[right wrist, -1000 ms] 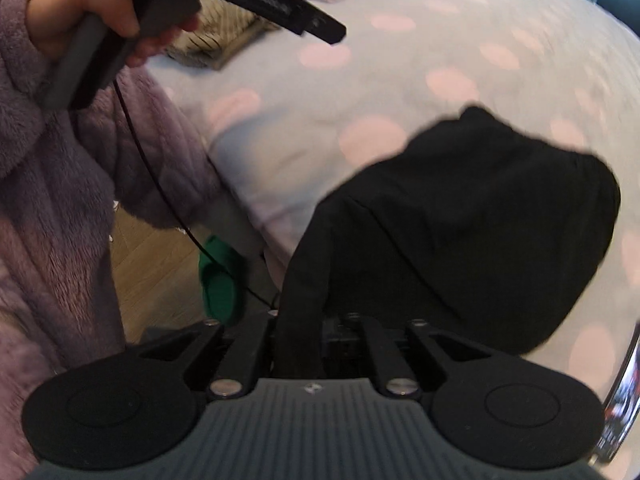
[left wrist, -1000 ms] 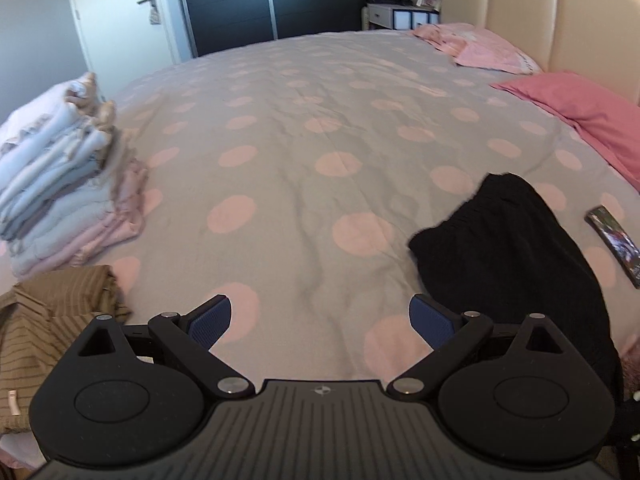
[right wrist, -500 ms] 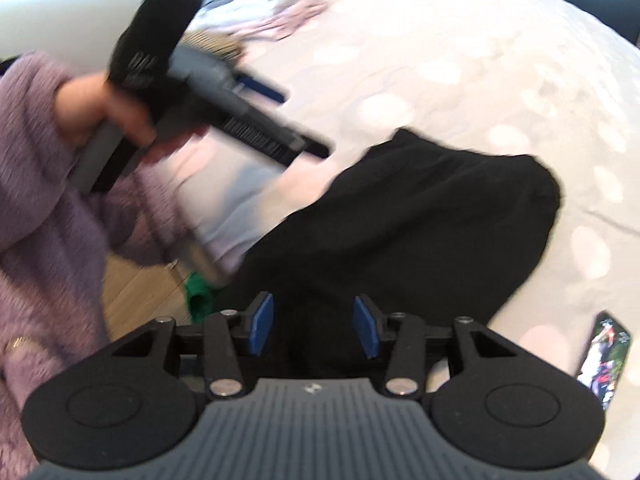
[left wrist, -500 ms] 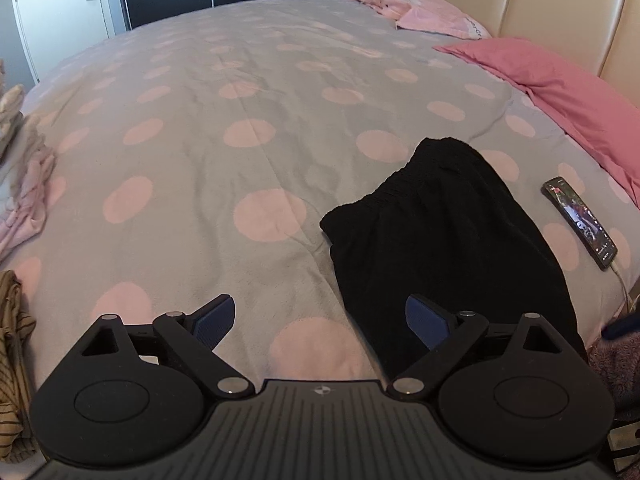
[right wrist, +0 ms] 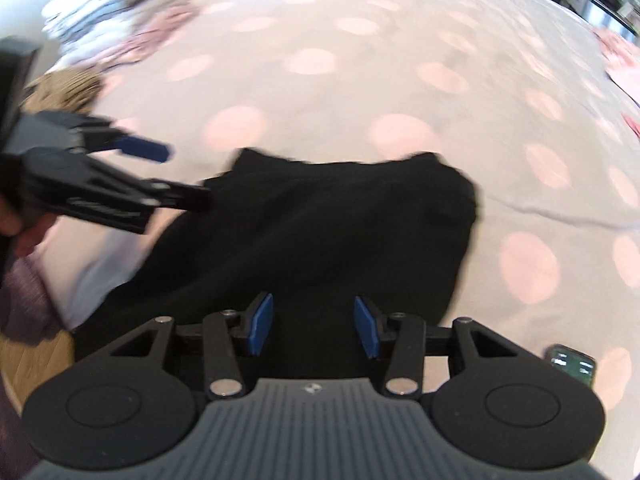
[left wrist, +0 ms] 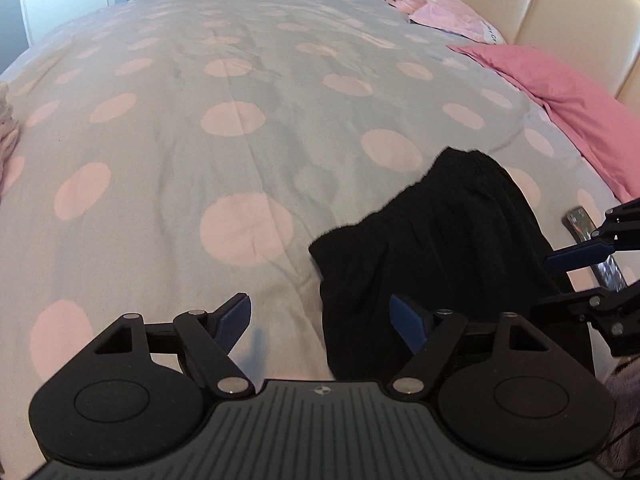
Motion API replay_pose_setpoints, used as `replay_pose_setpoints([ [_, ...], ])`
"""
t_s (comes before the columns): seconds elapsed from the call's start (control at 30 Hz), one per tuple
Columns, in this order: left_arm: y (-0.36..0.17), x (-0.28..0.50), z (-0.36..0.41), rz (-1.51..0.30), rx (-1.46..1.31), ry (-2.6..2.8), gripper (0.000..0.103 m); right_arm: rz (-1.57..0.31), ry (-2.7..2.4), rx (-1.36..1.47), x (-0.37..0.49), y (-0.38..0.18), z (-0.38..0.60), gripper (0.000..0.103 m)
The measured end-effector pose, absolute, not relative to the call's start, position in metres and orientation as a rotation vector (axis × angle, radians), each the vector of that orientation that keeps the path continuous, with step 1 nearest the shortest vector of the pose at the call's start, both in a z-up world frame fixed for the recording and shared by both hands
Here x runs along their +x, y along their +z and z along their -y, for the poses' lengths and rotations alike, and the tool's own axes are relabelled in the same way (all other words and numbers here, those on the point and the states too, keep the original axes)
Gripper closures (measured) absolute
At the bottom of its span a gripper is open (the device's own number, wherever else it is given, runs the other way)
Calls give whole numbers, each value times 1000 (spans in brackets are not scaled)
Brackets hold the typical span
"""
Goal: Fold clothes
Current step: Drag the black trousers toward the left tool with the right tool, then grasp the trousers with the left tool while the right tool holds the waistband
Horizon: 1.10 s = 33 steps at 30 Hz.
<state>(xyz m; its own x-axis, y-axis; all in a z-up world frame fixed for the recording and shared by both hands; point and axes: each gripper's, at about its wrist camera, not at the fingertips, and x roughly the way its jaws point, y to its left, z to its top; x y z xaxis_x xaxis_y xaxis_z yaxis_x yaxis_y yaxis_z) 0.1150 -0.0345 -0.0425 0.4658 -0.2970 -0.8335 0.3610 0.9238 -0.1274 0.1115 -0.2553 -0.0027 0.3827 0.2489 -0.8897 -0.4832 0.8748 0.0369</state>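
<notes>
A black garment (left wrist: 432, 248) lies on the bed's near edge, spread out and hanging partly over the side; it also shows in the right wrist view (right wrist: 320, 232). My left gripper (left wrist: 320, 320) is open and empty, low over the bedspread at the garment's left edge. My right gripper (right wrist: 313, 326) is open and empty, just above the garment's near part. The right gripper also shows at the right edge of the left wrist view (left wrist: 576, 276), and the left gripper at the left of the right wrist view (right wrist: 160, 168).
The bed has a grey spread with pink dots (left wrist: 240, 120). A phone (left wrist: 596, 248) lies right of the garment, also in the right wrist view (right wrist: 572, 364). Pink pillows (left wrist: 560, 92) lie by the headboard. Folded clothes (right wrist: 112, 12) are stacked at the far left.
My right gripper let go of the black garment and opened, then rose above it. My left gripper swung right, towards the garment's left edge, staying open.
</notes>
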Motion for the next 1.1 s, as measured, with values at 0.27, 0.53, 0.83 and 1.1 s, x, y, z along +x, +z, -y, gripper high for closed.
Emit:
replay_pose_setpoints([
  [0.27, -60, 146, 42, -1007, 1, -433, 57, -1136, 408, -182, 137, -19, 279, 52],
  [0.53, -41, 134, 41, -969, -10, -457, 93, -1153, 367, -159, 141, -28, 290, 46],
  [0.83, -11, 100, 18, -959, -6, -464, 99, -1197, 472, -109, 121, -42, 253, 95],
  [1.1, -13, 89, 9, -964, 13, -446, 58, -1239, 693, -137, 63, -35, 205, 100],
])
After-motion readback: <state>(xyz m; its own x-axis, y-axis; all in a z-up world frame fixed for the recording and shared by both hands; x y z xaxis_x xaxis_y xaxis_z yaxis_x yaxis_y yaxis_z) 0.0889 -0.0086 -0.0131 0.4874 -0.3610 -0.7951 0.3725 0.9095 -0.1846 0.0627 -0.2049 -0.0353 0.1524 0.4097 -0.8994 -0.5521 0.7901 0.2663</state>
